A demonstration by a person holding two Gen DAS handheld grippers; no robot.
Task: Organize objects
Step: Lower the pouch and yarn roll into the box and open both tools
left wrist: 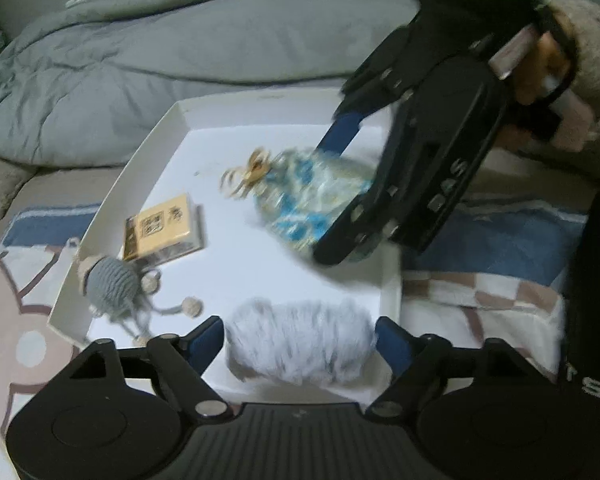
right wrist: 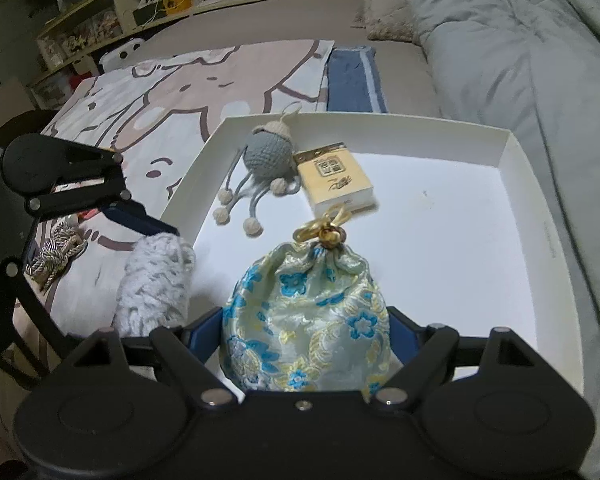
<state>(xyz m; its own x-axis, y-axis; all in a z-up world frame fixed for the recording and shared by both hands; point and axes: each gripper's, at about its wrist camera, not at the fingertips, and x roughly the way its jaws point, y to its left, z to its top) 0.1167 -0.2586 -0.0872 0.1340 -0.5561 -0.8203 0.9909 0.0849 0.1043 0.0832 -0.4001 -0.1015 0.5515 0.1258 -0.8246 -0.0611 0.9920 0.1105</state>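
Brocade pouch (right wrist: 304, 320), base hiding behind right gripper (right wrist: 306, 334), is lying inside white tray (right wrist: 540, 216), clamped, neck pointing away. Left gripper (left wrist: 300, 344) is clasping blurred fluffy bundle (left wrist: 300, 344) crosswise.

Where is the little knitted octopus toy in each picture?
Left wrist view: the knitted octopus toy lies at the left, in the white tray's near-left corner.
Right wrist view: the toy lies at upper centre, by the tray's far wall.
Shared landmark: the small tan box right beside it.
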